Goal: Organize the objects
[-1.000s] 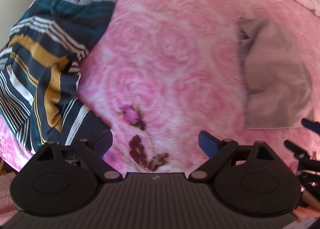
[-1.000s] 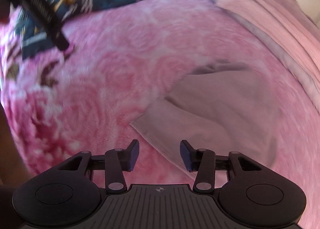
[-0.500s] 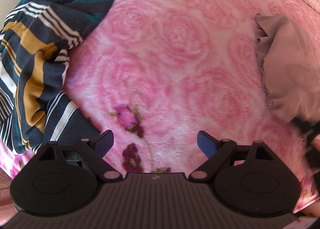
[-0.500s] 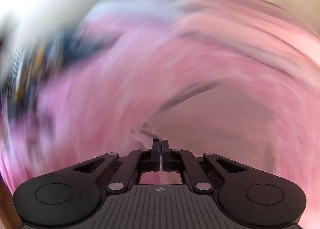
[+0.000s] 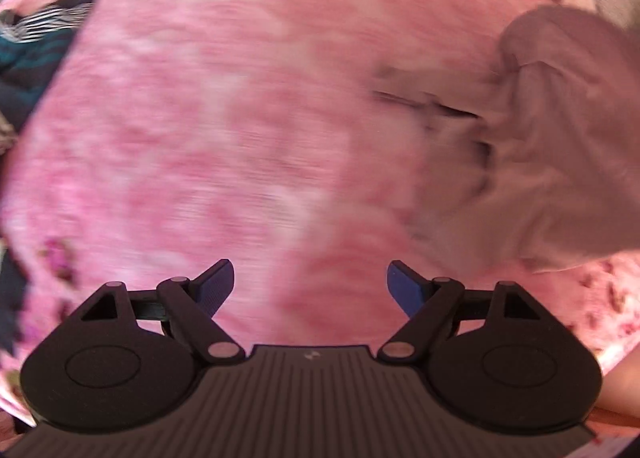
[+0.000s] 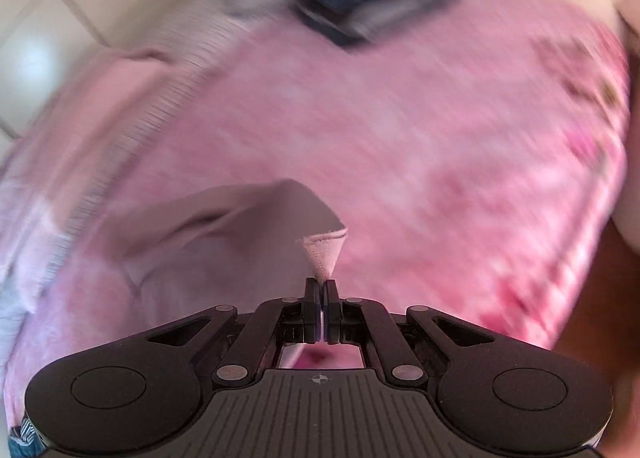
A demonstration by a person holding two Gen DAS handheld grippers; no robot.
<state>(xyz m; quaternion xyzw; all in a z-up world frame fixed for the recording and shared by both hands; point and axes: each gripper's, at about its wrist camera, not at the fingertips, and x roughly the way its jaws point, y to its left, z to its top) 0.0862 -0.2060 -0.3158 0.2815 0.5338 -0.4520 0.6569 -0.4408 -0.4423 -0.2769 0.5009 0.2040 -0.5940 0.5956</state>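
A pale mauve cloth [image 5: 560, 146] lies bunched on the pink rose-patterned blanket [image 5: 240, 118], right of centre in the left wrist view. My left gripper [image 5: 310, 282] hangs over bare blanket to the cloth's left; its jaws are closing with nothing between them. In the right wrist view my right gripper [image 6: 321, 290] is shut on a hemmed corner of the mauve cloth [image 6: 224, 234], which trails off to the left behind the pinched corner. A striped navy, teal and white garment [image 5: 36, 54] lies at the far left edge.
A stack of folded dark and grey clothes [image 6: 372, 6] with something green on top sits at the far end of the bed. A pale pink sheet [image 6: 100, 106] runs along the left side by a cream wall. Both views are motion-blurred.
The right gripper shut on the cloth's corner and swung round, pulling the cloth with it. The left gripper slid right, away from the striped garment toward the cloth, its jaws narrowing slightly.
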